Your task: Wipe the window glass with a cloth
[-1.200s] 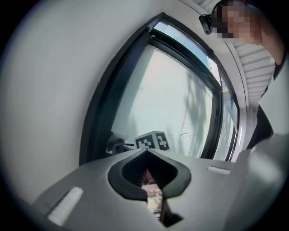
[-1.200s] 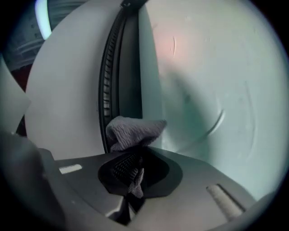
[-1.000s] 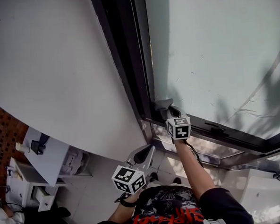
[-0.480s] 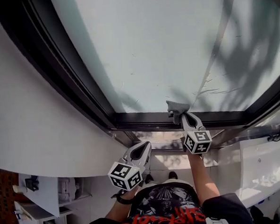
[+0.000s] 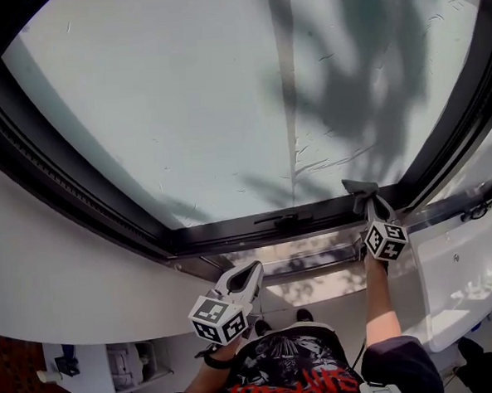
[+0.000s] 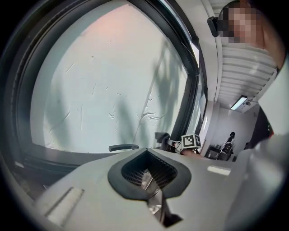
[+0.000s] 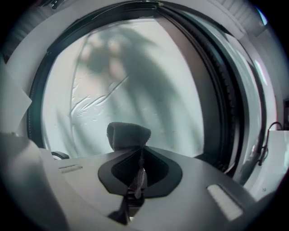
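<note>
Window glass (image 5: 224, 110) fills the background, set in a dark frame (image 5: 97, 209) under a white wall.

- Right gripper (image 7: 139, 158): jaws are clamped on a grey cloth (image 7: 128, 134). The wad sticks out just past the tips and is pressed to the pane.
- The contact is seen low on the glass. The frame's corner lies just beyond the tips on the right side, and the handle (image 5: 285, 220) is well off toward the other gripper.
- Left gripper (image 6: 149, 173): jaws are pressed together on nothing. It is held low, well back from the glass.

Risk, judged:
- The cloth may be snagged on the frame edge and pulled from the pinch if it is dragged into the corner.
- With so small a wad, the hard jaw tips may be scraped on the glass if the gripper is tilted.

Count: two grippers, one cloth, one pane, one handle.
</note>
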Tool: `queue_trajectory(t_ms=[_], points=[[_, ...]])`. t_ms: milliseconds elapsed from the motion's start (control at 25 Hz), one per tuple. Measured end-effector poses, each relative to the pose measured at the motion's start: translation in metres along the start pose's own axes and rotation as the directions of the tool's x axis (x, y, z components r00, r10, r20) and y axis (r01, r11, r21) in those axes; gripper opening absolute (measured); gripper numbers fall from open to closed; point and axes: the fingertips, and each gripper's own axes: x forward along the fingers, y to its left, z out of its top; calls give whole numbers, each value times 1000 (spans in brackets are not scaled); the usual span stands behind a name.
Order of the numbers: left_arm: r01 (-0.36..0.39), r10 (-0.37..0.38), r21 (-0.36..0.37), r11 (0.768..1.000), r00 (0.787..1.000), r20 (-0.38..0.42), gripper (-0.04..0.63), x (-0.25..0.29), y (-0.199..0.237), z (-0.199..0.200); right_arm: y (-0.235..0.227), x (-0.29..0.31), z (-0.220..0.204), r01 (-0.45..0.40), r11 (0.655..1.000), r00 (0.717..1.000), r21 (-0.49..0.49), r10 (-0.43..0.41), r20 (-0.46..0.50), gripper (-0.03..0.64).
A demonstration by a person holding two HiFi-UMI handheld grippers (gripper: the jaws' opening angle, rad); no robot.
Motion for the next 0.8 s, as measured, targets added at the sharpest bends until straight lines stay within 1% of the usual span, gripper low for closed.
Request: queue_trajectory(t_ms=[160,240,280,360,440,520,600,720,800], points=[[-2,2,3,1000,1000,-6,6,11,-8,1,-63,-11,7,105,993,994,46,-107,26,17],[-10,10,3,1000,1000,-15,6,13,-10,-1,-76,-22,16,112,990,992,80,-117,55,17],[-15,15,3,1000,1000,-20,6,12,-11,-3,-72,-29,23,93,992,992,85,-100,78,17],[-4,4,-1,1000,1000,-19,6,10,-15,-7,-47,-47,44,21,999,990,50,-28,139,17],[59,-59,-8,998,998,26,6,8,-24,-1,-8,-65,71,-49,999,975,-23,53,215,17],[119,-118,-7,993,989,83,6,4,-32,11,36,-81,98,-99,990,948,-98,124,294,15],[134,-133,5,991,984,114,6,-2,-30,14,79,-94,115,-150,978,918,-144,192,347,15],[123,-123,8,992,984,129,6,-9,-21,11,135,-108,123,-248,955,884,-162,291,365,15],[119,-119,8,993,983,137,6,-15,-14,12,163,-112,120,-300,940,871,-164,340,354,15]])
